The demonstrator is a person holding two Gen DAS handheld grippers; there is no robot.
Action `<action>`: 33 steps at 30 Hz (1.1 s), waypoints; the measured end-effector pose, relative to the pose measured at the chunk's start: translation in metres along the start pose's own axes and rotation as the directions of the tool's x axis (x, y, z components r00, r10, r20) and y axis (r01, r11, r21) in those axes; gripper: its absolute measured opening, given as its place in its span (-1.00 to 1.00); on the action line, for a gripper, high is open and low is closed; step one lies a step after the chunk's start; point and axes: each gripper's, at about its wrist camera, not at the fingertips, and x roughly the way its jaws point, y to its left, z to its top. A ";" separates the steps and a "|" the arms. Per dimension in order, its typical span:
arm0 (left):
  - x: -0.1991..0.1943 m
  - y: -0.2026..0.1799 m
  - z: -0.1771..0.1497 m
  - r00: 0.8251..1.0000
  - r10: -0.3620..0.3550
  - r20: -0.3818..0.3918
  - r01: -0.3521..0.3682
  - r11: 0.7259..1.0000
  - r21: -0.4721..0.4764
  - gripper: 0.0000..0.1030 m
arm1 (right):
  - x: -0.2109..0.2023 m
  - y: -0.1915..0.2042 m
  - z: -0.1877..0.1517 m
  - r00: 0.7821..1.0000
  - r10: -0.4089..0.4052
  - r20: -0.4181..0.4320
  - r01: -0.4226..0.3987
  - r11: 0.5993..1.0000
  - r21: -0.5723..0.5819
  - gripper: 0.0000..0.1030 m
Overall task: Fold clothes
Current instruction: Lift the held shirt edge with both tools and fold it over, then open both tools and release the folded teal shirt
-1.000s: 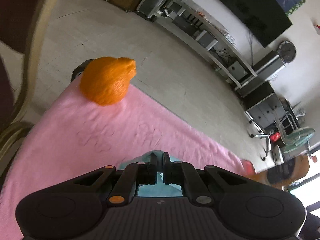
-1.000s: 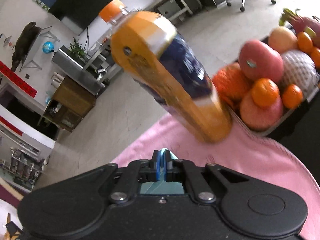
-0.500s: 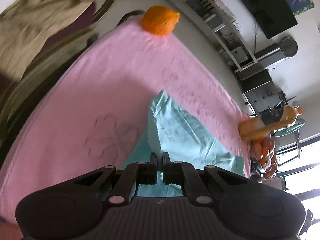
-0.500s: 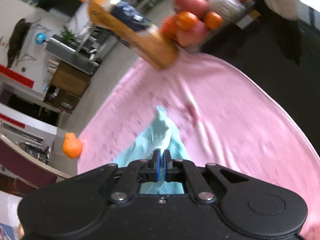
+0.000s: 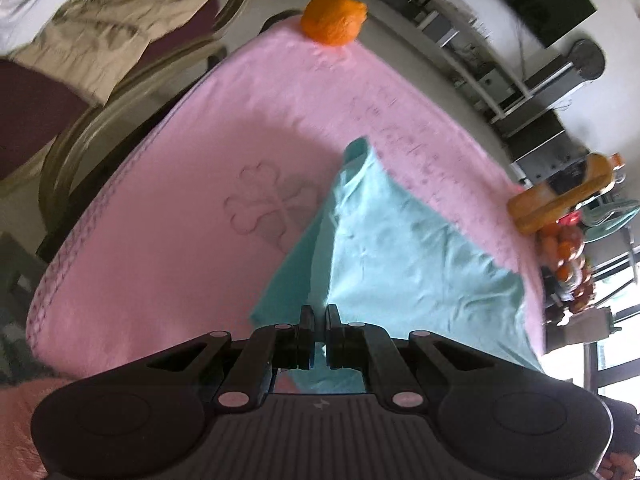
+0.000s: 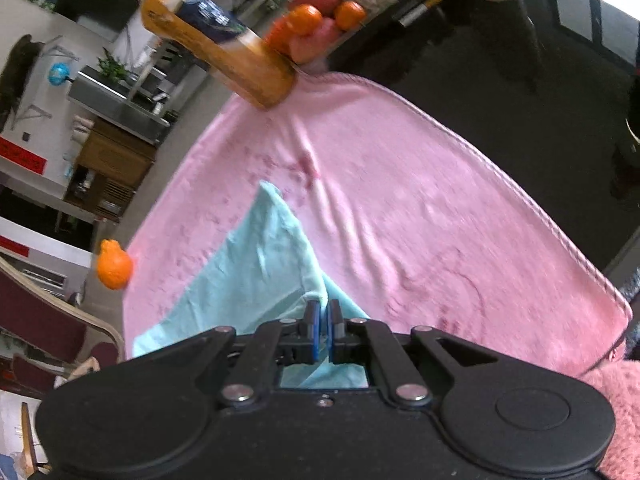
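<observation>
A light teal garment (image 5: 400, 256) lies spread on a pink blanket (image 5: 200, 184) that covers the table. My left gripper (image 5: 320, 312) is shut on the garment's near edge, with cloth pinched between its fingers. In the right wrist view the same teal garment (image 6: 260, 264) rises in a peak toward the camera, and my right gripper (image 6: 323, 306) is shut on its near edge. The far corner of the garment rests flat on the pink blanket (image 6: 420, 208).
An orange fruit (image 5: 334, 18) sits at the blanket's far corner. An orange juice bottle (image 6: 216, 44) stands by a fruit tray (image 6: 320, 20) at another corner. A chair with beige clothing (image 5: 104, 36) stands at the left. The dark tabletop (image 6: 500, 88) shows beyond the blanket.
Both grippers have pulled back and up from the far side of the table, drawing the teal garment's edge with them. Much more of the blanket and garment is in view now.
</observation>
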 end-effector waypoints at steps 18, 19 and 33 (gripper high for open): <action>-0.021 -0.016 -0.034 0.970 0.164 0.180 -0.210 0.939 0.274 -0.76 | -0.007 -0.009 -0.039 0.991 -0.098 0.086 0.114 0.974 -0.198 -0.58; -0.016 -0.024 -0.035 0.973 0.150 0.177 -0.198 0.935 0.295 -0.76 | -0.006 -0.004 -0.040 0.994 -0.072 0.078 0.087 0.972 -0.216 -0.74; 0.023 -0.045 -0.032 0.957 0.265 0.120 -0.290 0.852 0.436 -0.77 | 0.025 0.023 -0.049 0.986 -0.153 0.060 0.164 0.920 -0.357 -0.82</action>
